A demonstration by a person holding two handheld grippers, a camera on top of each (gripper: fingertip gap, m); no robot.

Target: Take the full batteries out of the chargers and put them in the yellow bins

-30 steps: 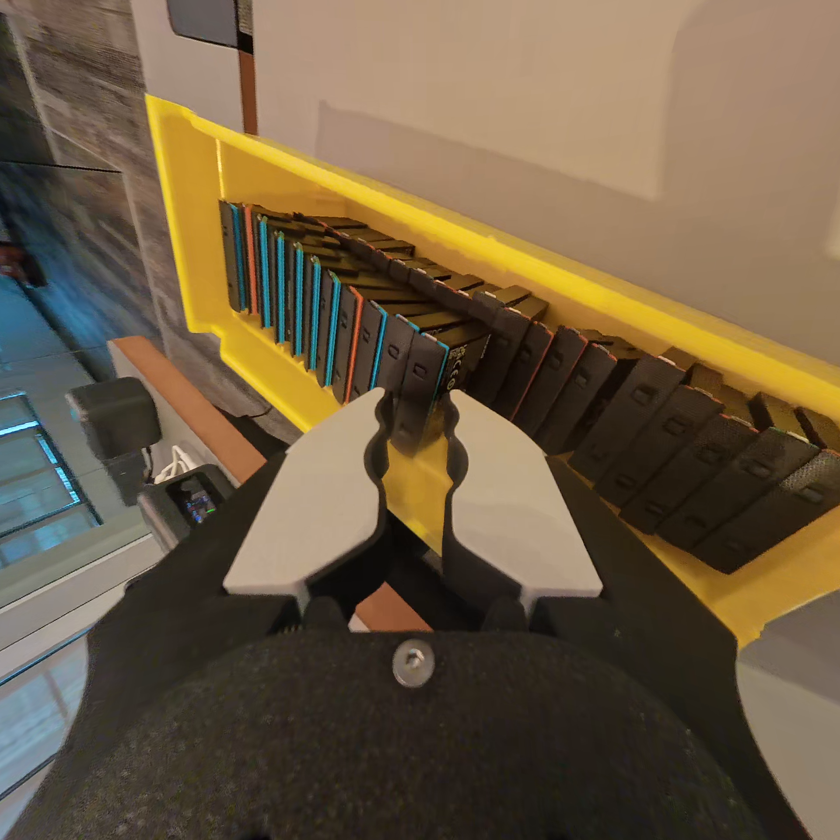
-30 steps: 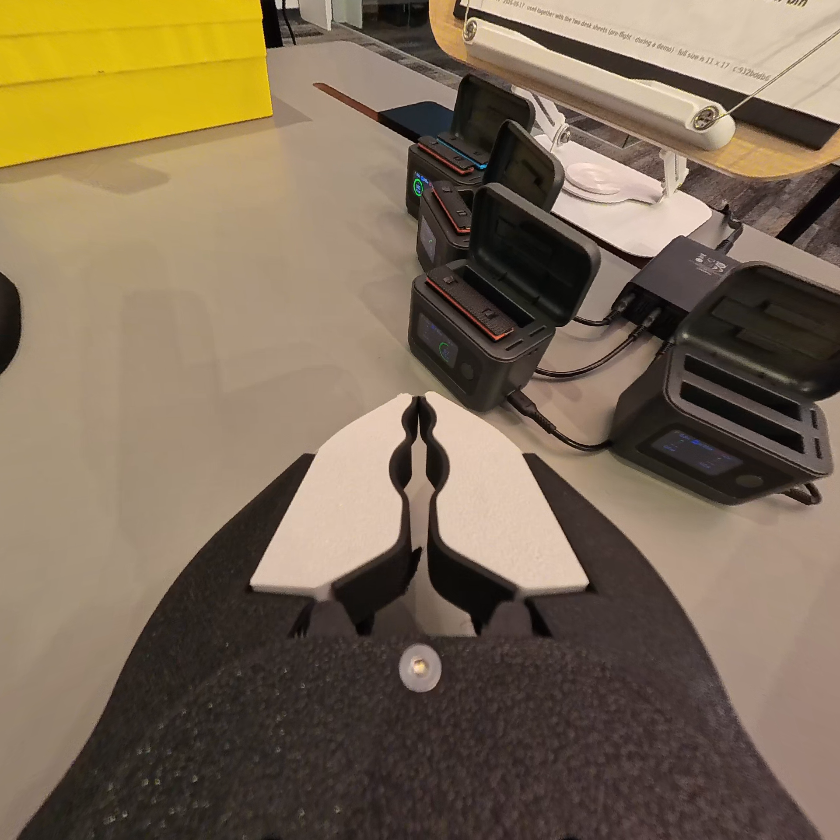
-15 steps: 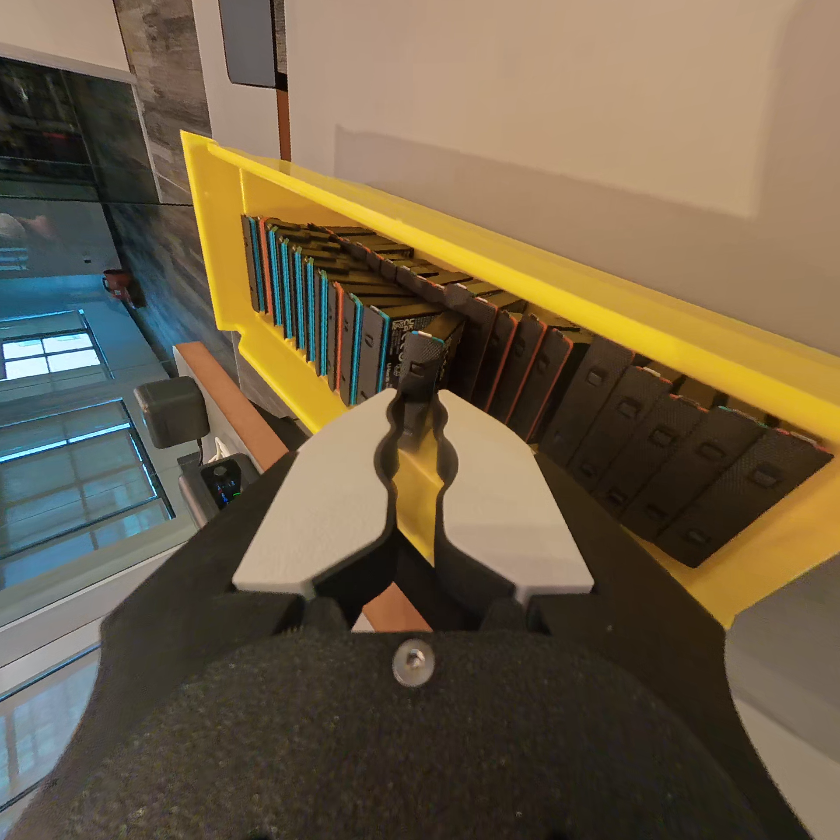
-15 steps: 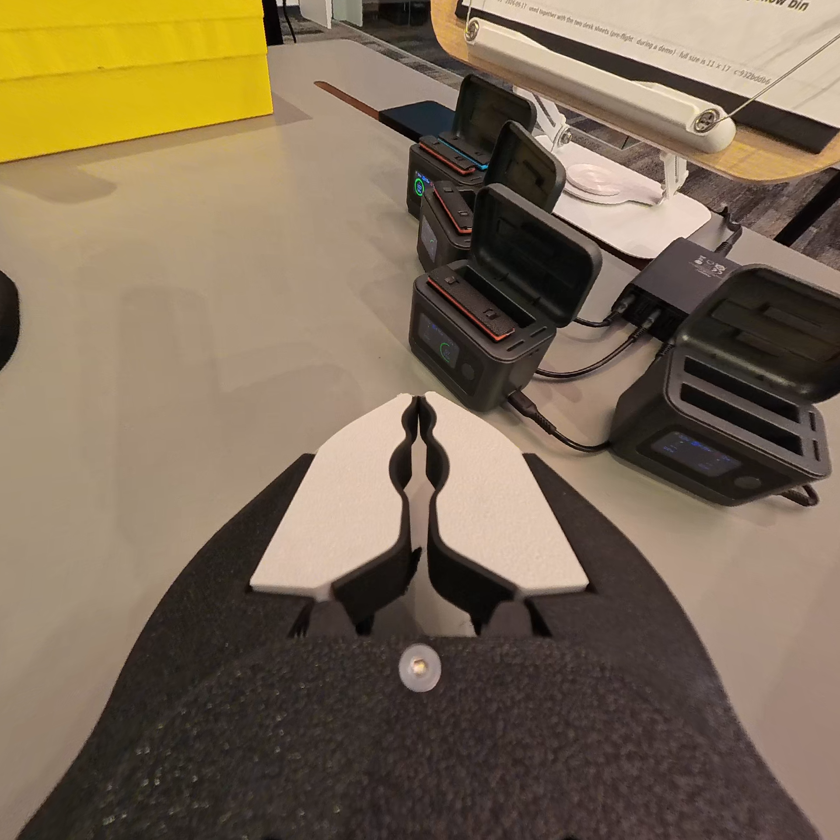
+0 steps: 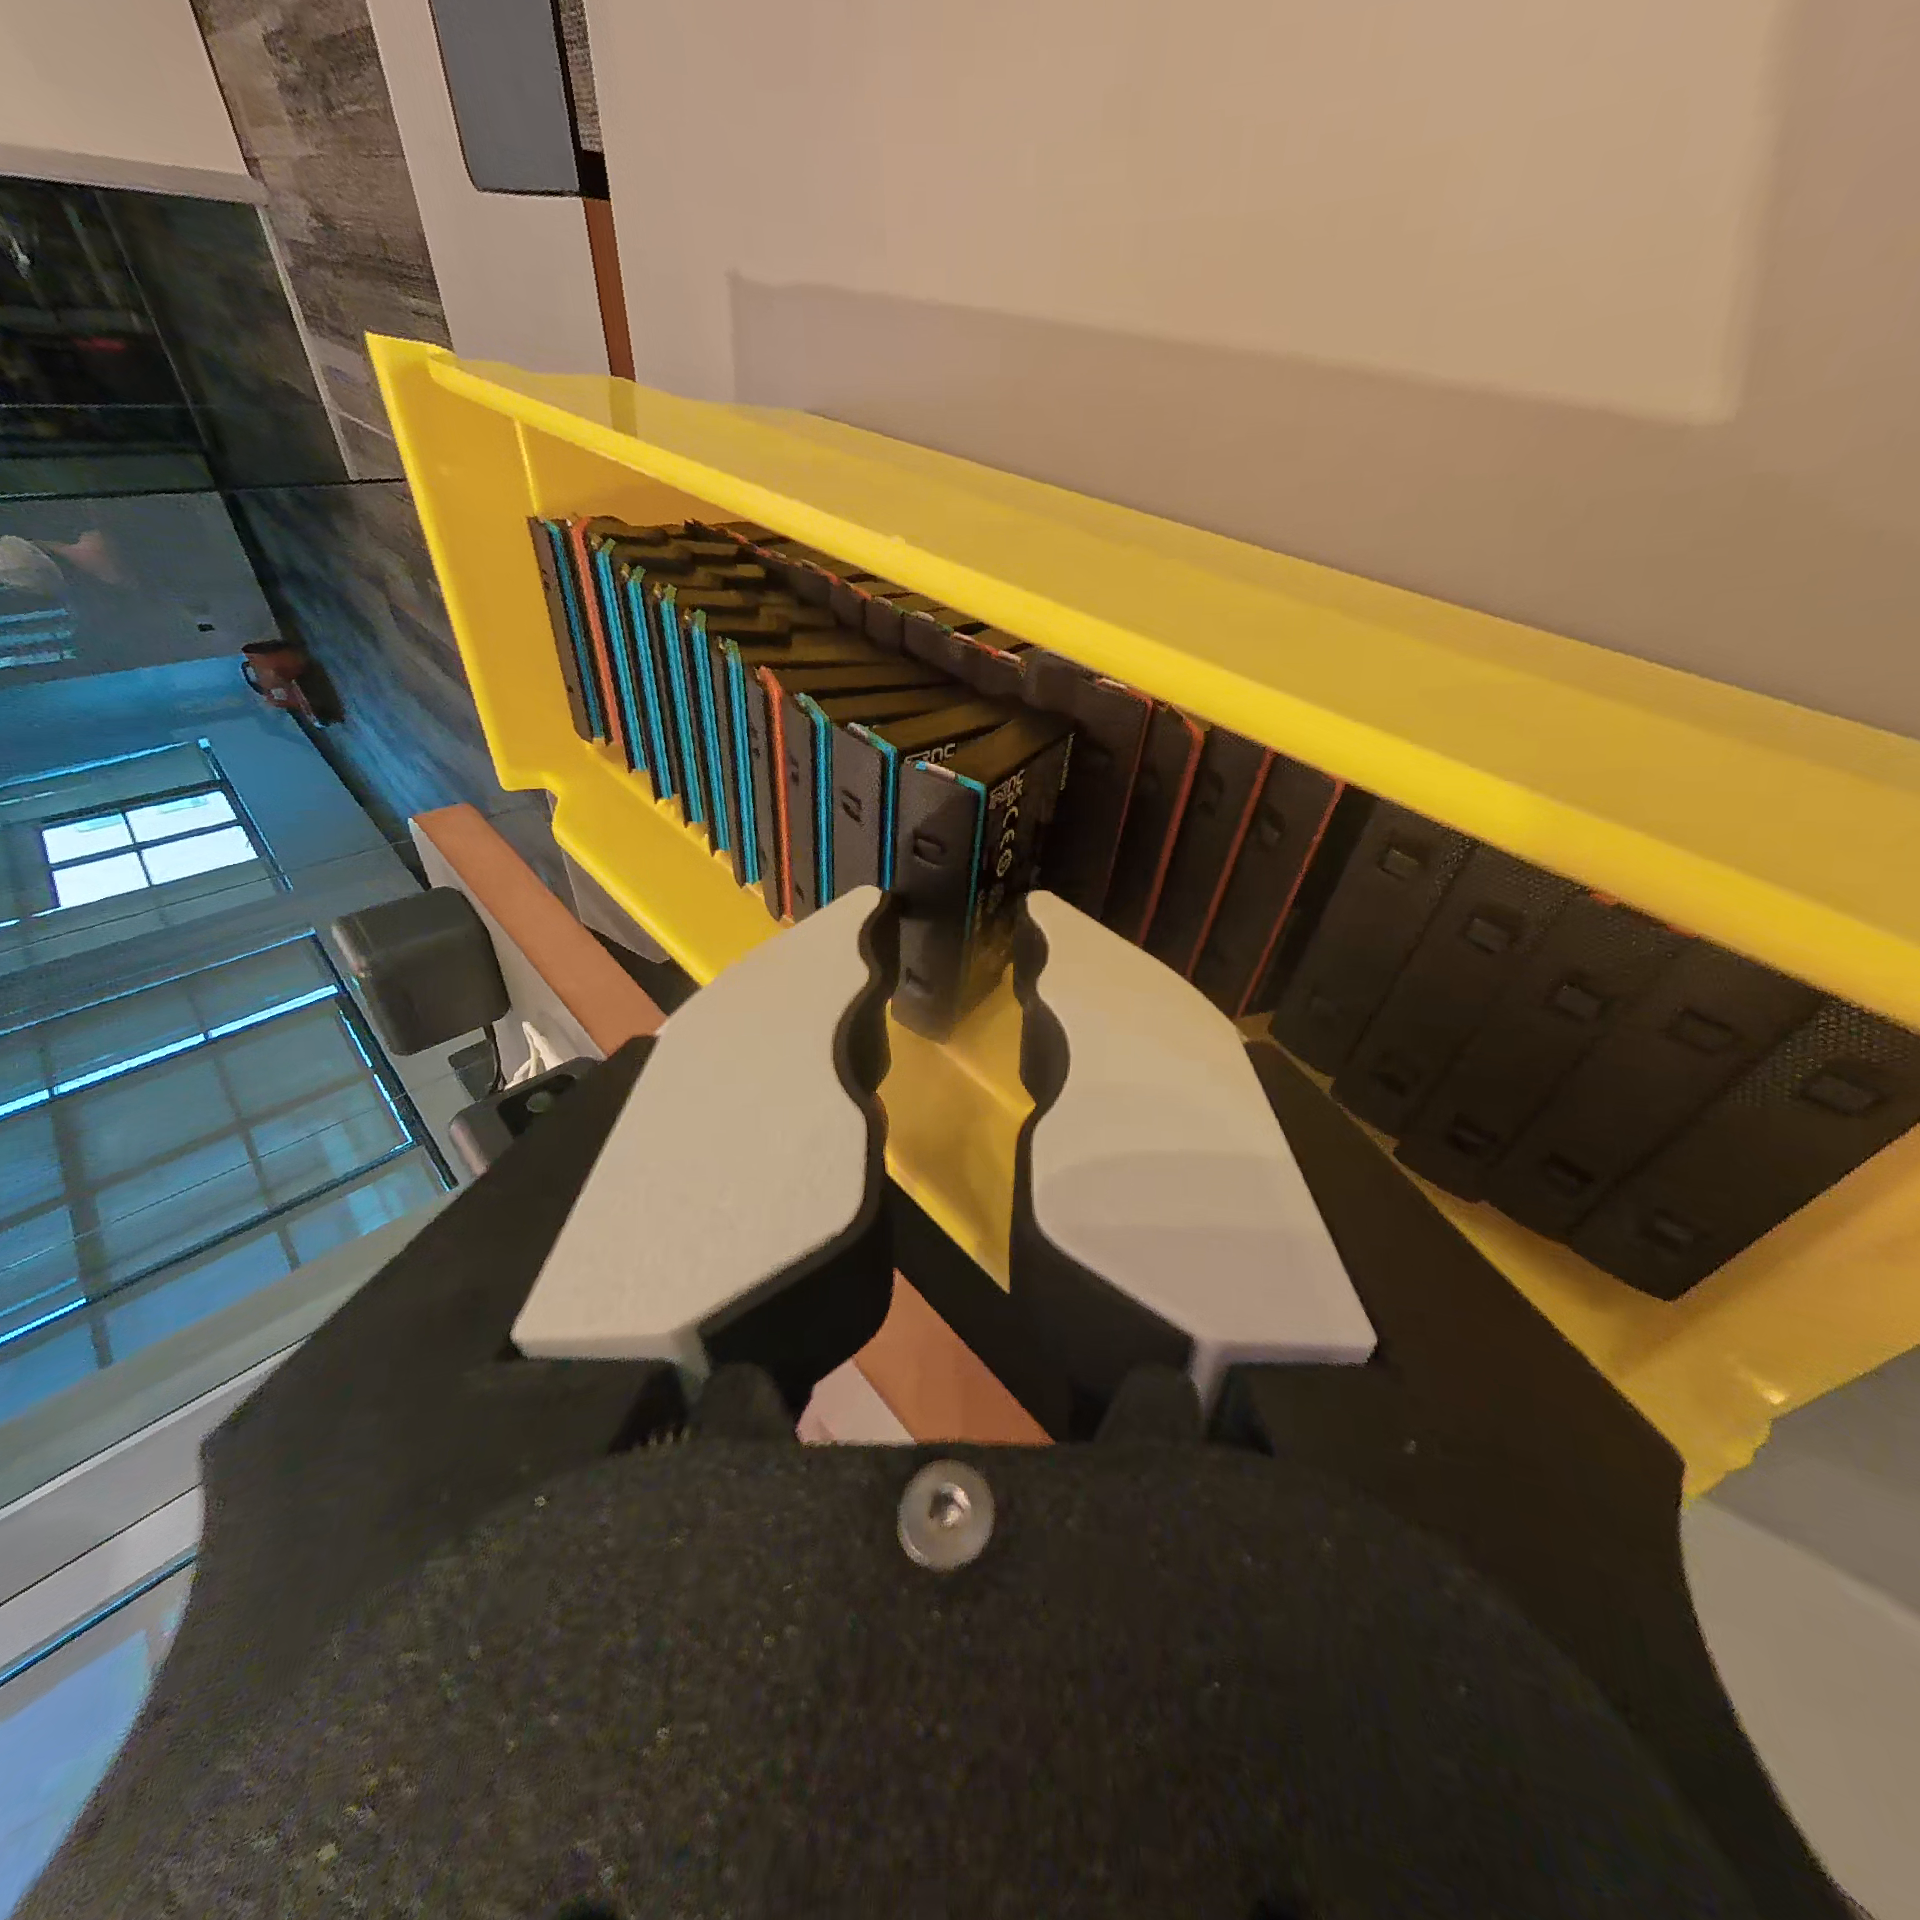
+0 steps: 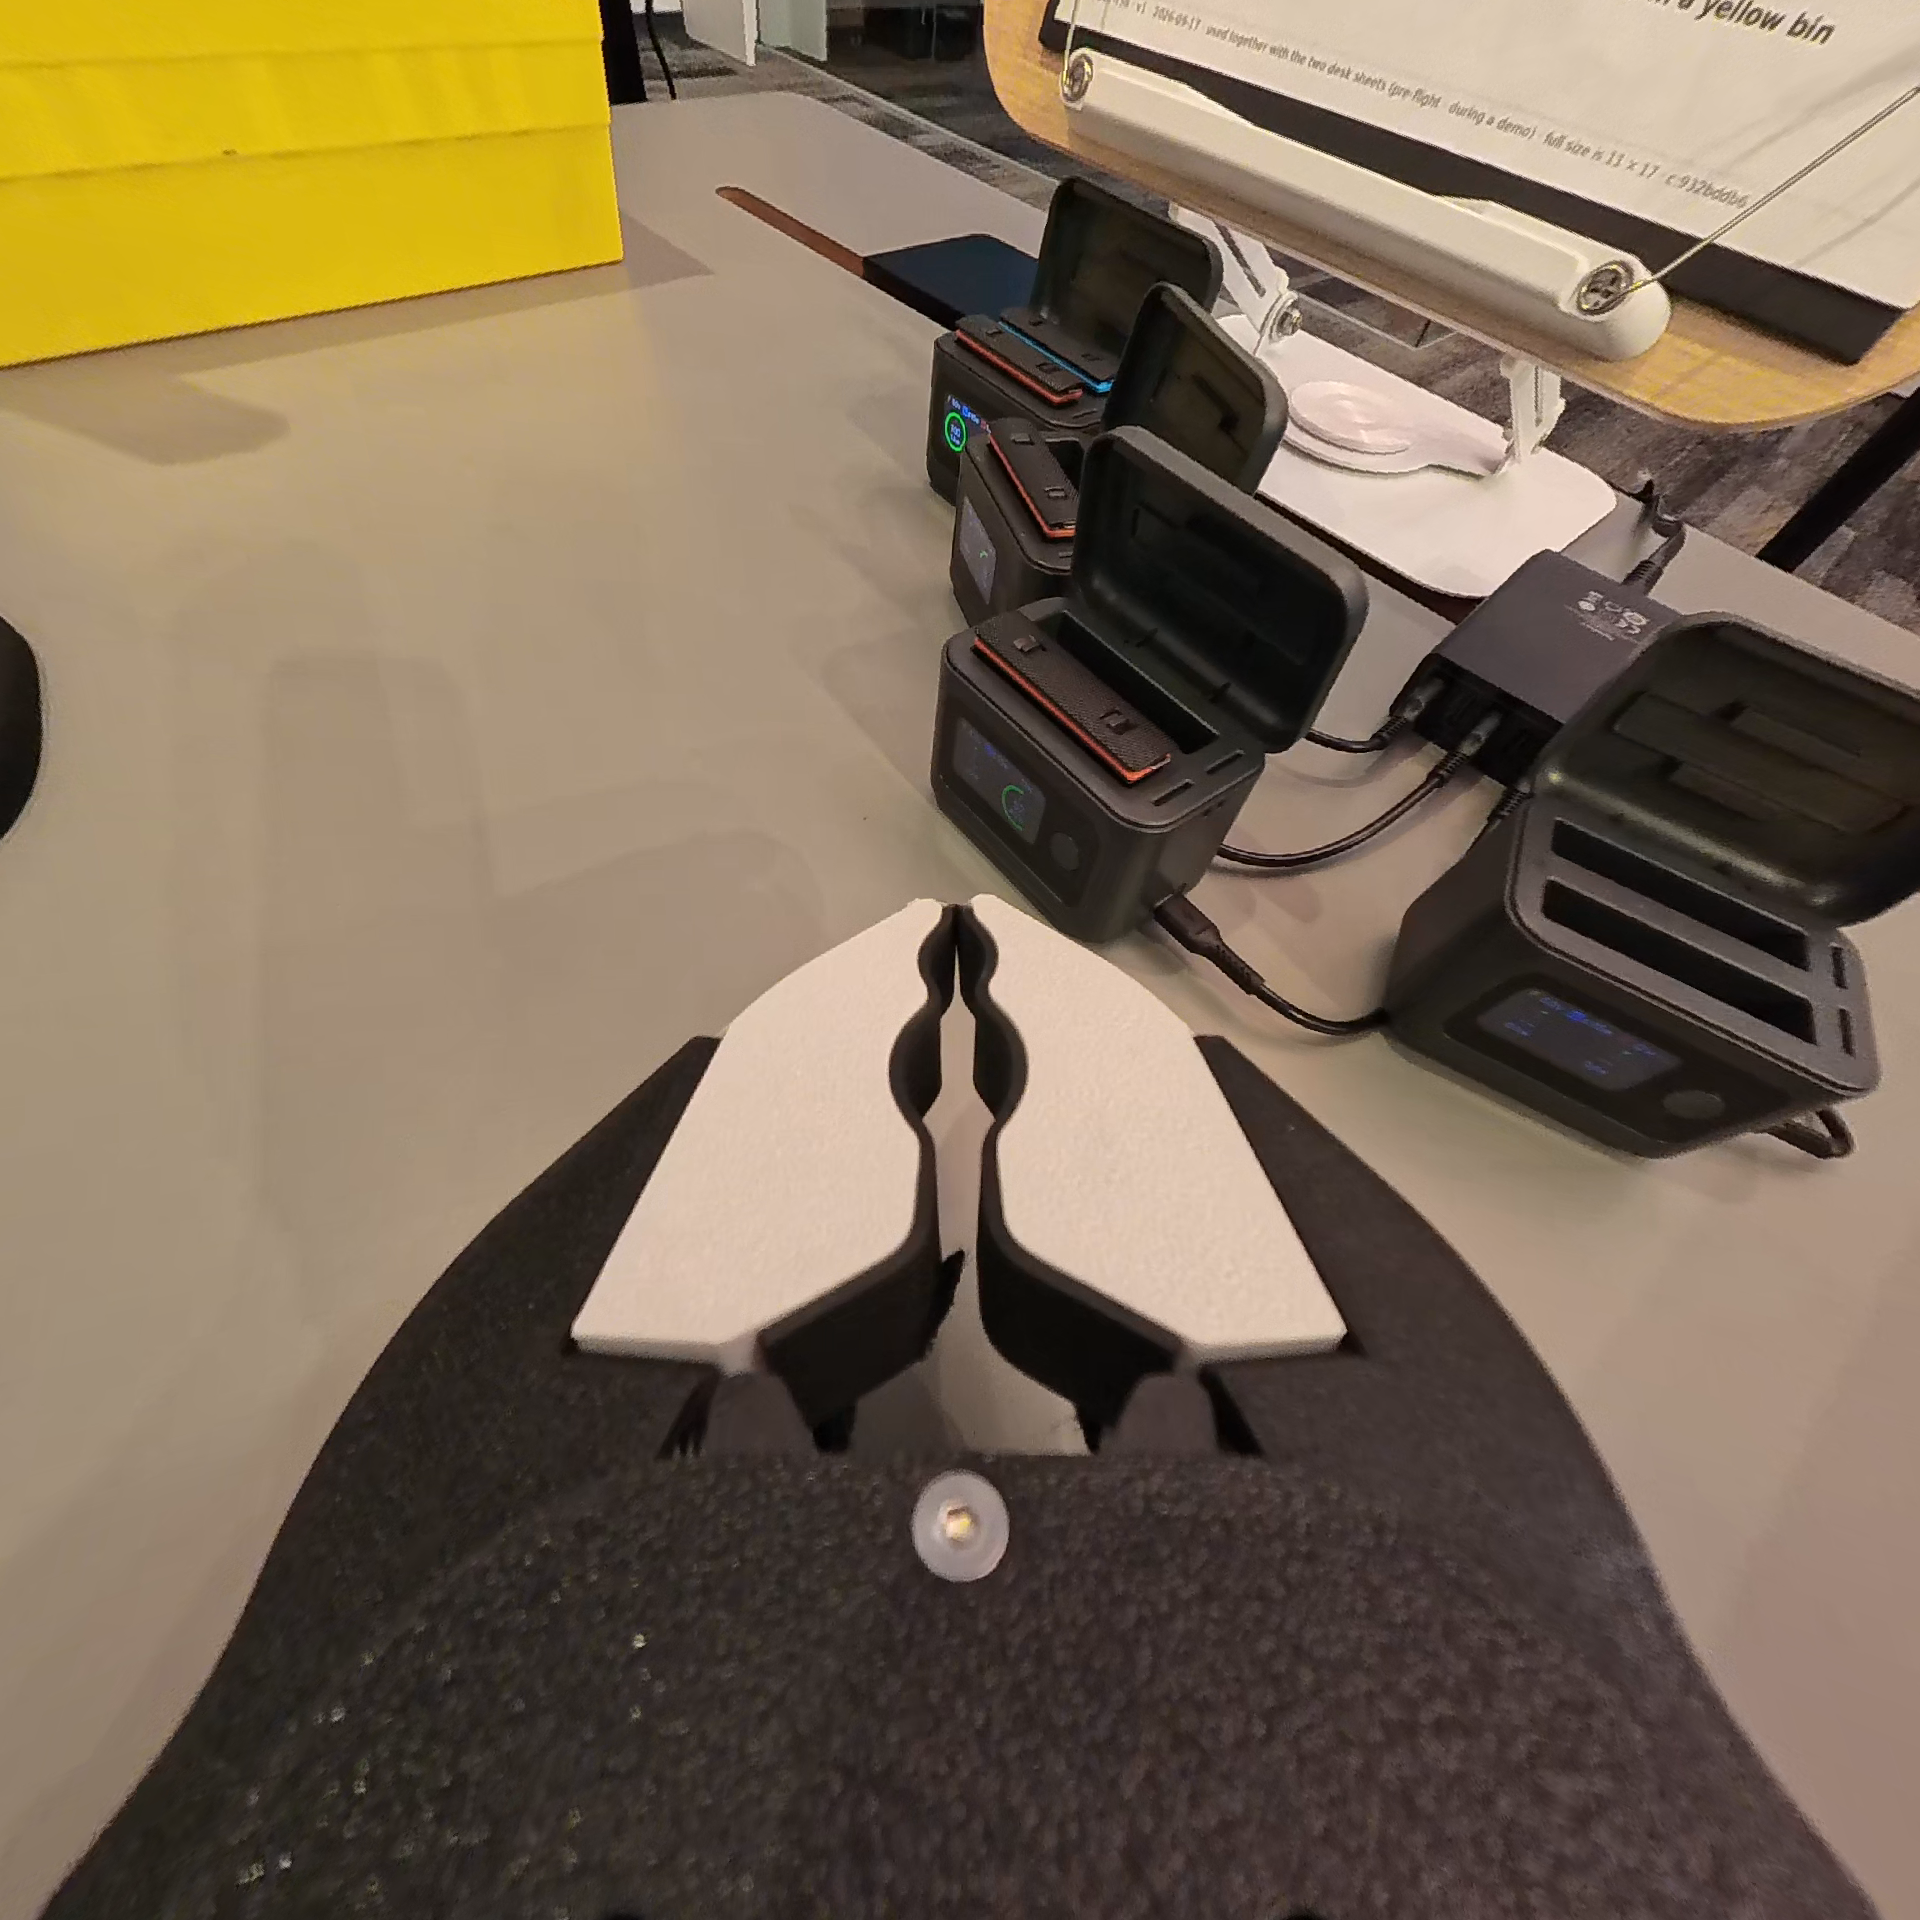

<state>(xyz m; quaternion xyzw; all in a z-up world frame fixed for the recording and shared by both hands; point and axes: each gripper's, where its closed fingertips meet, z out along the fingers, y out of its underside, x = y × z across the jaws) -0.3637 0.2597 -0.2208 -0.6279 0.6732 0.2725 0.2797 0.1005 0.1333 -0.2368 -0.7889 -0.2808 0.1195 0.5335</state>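
In the left wrist view, a long yellow bin (image 5: 1247, 644) holds a row of several black batteries with blue or orange edges. My left gripper (image 5: 951, 914) is open at the bin's front rim. A blue-edged battery (image 5: 940, 862) stands in the row just beyond its fingertips. In the right wrist view, my right gripper (image 6: 954, 914) is shut and empty above the grey table (image 6: 468, 727). Several black chargers stand with lids open. The nearest charger (image 6: 1091, 790) holds one orange-edged battery (image 6: 1070, 717). The right charger (image 6: 1662, 987) shows empty slots. Two farther chargers (image 6: 1023, 488) hold batteries.
A yellow bin (image 6: 301, 177) stands at the back left of the table. A black power hub (image 6: 1527, 665) with cables feeds the chargers. A white stand (image 6: 1434, 488) carries a wooden board with a sheet. A black object (image 6: 16, 717) pokes in at the left edge. The gap from one gripper's tips to the other's is roughly 50 centimetres. My right tips are roughly 25 centimetres from the black power hub (image 6: 1527, 665).
My left gripper has opened wider and let go of the blue-edged battery, which now stands in the bin's row. The right gripper has not moved.
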